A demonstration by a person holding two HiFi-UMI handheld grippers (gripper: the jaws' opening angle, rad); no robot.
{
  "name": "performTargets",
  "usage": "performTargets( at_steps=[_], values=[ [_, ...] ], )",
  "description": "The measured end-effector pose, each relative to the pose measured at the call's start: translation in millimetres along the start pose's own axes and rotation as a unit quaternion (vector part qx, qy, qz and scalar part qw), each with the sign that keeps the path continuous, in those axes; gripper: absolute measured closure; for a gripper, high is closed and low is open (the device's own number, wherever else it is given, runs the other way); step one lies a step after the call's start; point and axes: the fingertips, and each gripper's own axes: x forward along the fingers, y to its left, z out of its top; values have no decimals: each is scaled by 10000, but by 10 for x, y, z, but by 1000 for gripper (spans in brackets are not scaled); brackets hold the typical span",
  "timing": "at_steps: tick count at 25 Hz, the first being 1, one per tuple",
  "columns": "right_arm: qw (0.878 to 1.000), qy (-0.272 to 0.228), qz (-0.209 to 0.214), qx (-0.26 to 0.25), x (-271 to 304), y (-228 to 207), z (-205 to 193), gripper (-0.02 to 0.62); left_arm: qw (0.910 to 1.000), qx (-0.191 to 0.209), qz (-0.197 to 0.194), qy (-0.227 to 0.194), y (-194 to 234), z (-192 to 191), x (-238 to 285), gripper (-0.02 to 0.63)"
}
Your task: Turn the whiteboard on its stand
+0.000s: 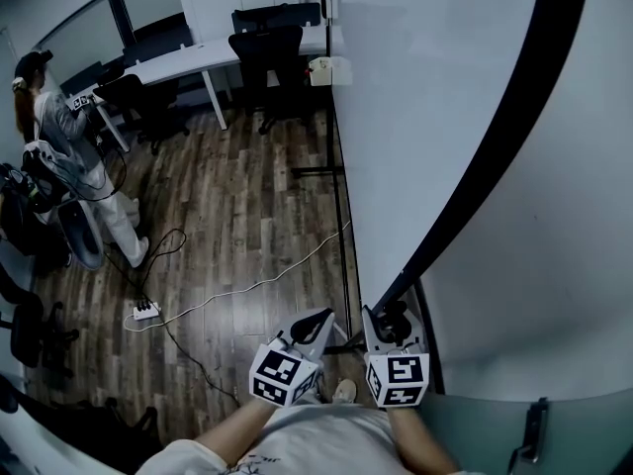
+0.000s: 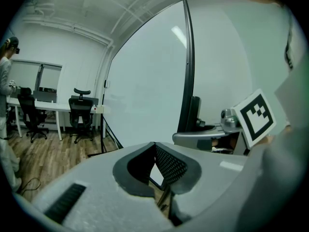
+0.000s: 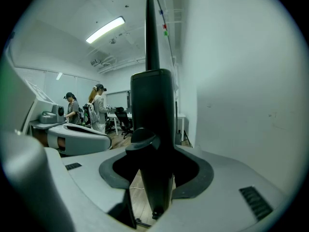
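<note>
Whiteboard (image 1: 425, 117) blank white, black-framed; right tool (image 3: 153, 153) clamps its frame edge; left tool (image 2: 155, 149) closed, empty.

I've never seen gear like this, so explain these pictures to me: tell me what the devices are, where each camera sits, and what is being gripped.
No robot here: a person holds a two-jaw gripper in each hand, each carrying a cube with square markers. The head view comes from a camera on the person's head, looking down; the other two come from cameras riding on the grippers, looking along their jaws. The big white panel is a whiteboard on a black stand. The right gripper is clamped on the whiteboard's black frame. The left gripper is shut and holds nothing. On the wooden floor lies a power strip.
</note>
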Motion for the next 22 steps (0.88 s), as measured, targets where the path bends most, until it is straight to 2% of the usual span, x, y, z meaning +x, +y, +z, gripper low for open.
performTargets(
  at_steps=[22],
  values=[
    [9999,121,-34,22,-322,10,-68,411,9999,20,-114,79,-143,-95,-14,595]
  ],
)
